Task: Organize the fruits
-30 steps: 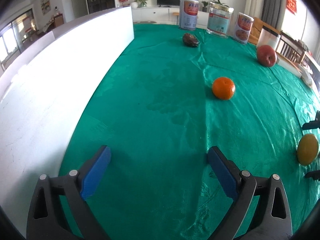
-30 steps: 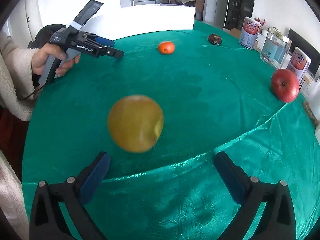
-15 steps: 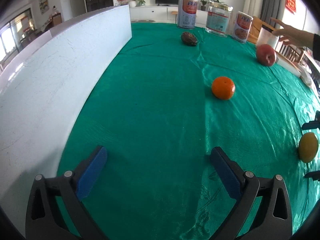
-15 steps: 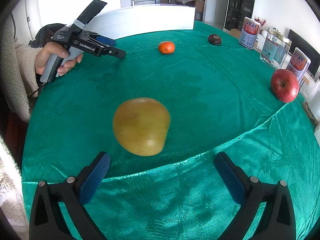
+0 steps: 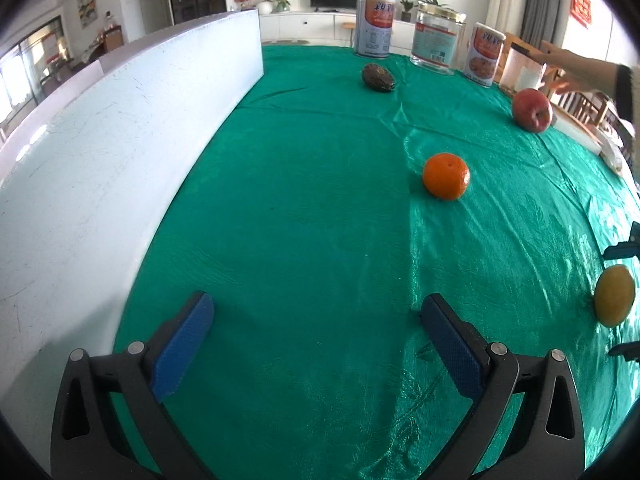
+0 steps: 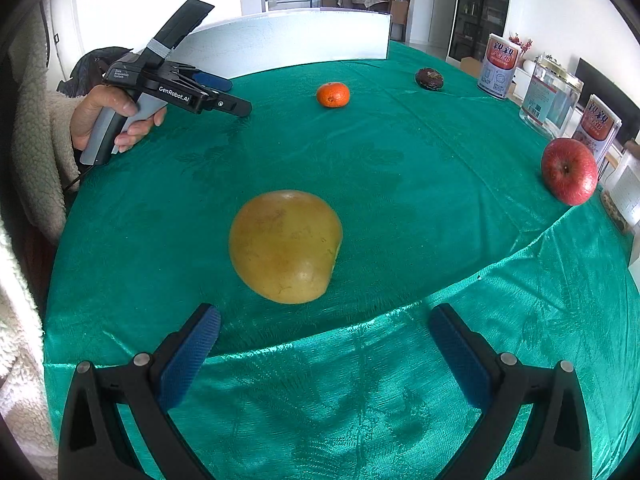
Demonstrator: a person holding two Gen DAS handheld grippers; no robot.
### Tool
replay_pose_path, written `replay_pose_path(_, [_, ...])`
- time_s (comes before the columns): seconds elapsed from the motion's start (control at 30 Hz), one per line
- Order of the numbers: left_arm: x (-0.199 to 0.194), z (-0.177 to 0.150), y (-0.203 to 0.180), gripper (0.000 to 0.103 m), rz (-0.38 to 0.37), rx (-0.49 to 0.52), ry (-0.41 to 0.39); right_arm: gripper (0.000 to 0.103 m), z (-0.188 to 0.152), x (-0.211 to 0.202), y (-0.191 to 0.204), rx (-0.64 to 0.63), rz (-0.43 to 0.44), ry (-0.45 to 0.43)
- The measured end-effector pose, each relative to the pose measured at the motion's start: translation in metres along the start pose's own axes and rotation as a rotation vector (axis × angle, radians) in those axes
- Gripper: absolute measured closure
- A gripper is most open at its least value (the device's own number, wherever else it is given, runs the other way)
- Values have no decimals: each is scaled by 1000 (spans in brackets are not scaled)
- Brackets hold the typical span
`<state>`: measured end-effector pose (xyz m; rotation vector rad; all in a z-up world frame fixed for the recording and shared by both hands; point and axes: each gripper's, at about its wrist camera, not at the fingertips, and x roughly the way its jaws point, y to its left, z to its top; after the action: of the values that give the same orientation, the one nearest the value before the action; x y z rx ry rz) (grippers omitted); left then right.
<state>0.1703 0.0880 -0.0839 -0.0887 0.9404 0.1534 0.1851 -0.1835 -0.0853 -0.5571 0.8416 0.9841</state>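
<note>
A yellow pear-like fruit [image 6: 286, 246] lies on the green tablecloth just ahead of my open, empty right gripper [image 6: 326, 344]; it also shows in the left wrist view [image 5: 614, 295]. An orange [image 5: 446, 176] sits mid-table, also in the right wrist view [image 6: 333, 95]. A red apple [image 5: 532, 110] lies near the right edge, also in the right wrist view [image 6: 570, 176]. A dark brown fruit [image 5: 378, 77] lies at the far side. My left gripper [image 5: 316, 336] is open and empty above bare cloth, seen hand-held in the right wrist view [image 6: 224, 96].
A white board [image 5: 120, 128] stands along the table's left side. Two cans [image 5: 375, 31] [image 5: 484, 55] and a clear jar [image 5: 438, 44] stand at the far edge. Another person's hand [image 5: 568, 64] reaches over a white container [image 5: 520, 70] behind the apple. The table edge drops off under my right gripper.
The yellow fruit has rolled a little to the right and settled in front of my right gripper. Another person's hand came into view at the far right. My left gripper shifted slightly.
</note>
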Motion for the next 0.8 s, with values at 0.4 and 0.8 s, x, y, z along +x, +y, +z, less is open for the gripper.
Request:
replay_pose_path(0.4, [0,1,0,1,-2,5,1,0,0,1,0,0,0,0])
replay_pose_path(0.8, [-46,-18,10,2,-139,98,115,0,3,0,0,27,-16,1])
